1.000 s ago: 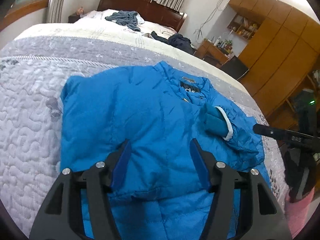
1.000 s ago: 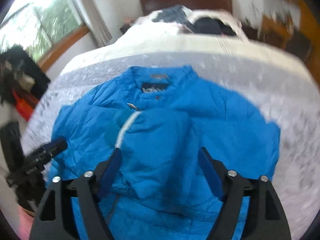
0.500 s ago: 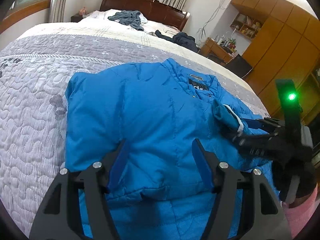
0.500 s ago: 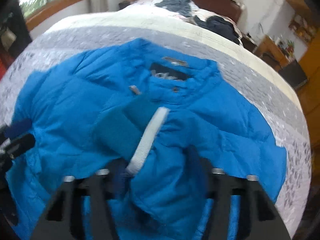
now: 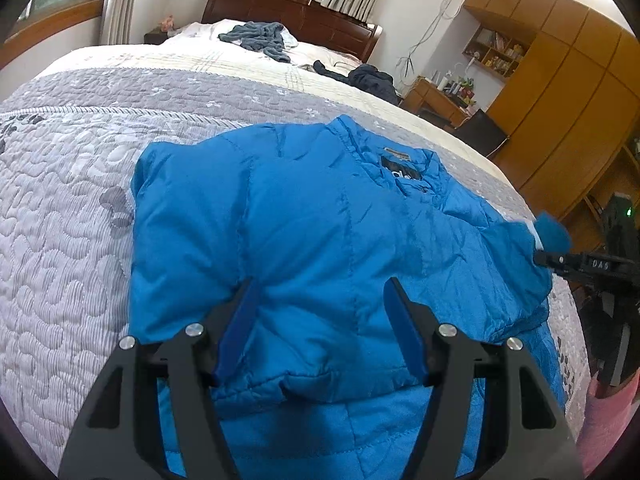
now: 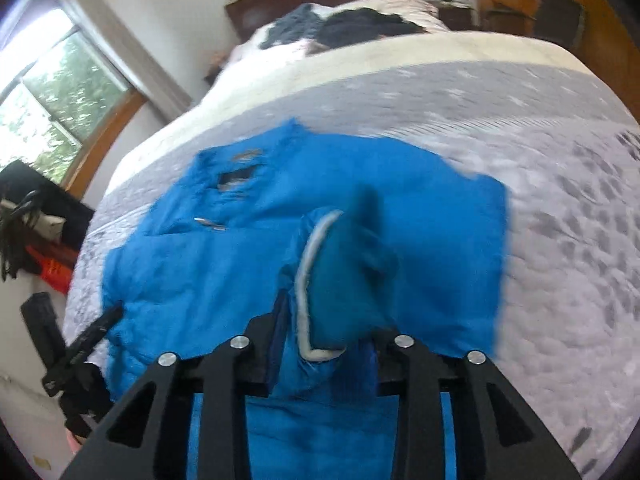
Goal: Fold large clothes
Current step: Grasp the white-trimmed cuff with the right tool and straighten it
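A bright blue puffer jacket lies front-up on the grey quilted bedspread, collar toward the headboard. My left gripper hovers open above the jacket's lower body, nothing between its fingers. My right gripper is shut on the jacket's sleeve cuff, a teal knit cuff with a white band, held up off the jacket. From the left wrist view that cuff and the right gripper appear at the jacket's right edge. The left gripper shows at the left in the right wrist view.
Dark clothes and a black garment lie near the wooden headboard. Wooden wardrobes and a desk stand right of the bed. A window and dark items are on the left side.
The right gripper has shut on the sleeve cuff and pulled it off the jacket's chest out toward the right side. The left gripper stayed open over the lower body.
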Action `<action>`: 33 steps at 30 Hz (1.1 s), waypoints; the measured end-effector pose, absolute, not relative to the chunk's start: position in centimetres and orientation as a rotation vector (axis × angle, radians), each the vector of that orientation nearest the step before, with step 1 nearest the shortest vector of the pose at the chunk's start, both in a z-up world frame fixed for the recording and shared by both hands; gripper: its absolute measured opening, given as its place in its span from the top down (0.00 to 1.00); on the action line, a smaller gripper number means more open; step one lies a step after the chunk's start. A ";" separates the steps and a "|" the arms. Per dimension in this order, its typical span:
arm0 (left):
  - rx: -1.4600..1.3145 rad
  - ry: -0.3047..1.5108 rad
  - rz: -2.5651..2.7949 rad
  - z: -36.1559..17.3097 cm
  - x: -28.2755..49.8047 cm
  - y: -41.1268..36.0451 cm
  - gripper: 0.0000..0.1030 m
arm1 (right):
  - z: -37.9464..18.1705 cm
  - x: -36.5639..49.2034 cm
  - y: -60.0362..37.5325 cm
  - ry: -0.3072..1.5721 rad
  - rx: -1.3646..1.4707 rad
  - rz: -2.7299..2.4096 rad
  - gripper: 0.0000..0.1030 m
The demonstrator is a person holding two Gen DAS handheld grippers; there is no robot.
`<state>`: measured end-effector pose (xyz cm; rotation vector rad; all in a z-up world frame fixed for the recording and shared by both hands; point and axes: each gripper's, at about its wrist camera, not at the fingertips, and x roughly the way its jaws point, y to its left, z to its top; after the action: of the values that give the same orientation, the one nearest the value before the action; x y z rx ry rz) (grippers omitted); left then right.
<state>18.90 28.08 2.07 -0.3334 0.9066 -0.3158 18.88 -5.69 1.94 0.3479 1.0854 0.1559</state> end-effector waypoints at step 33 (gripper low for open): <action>-0.223 0.908 -0.384 5.9 14.7 23.5 0.36 | 3.6 14.3 -9.2 0.930 0.341 0.099 0.62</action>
<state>14.69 23.51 5.92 -0.2230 0.9075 -0.3838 14.29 -9.16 3.56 0.3413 0.9298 0.0985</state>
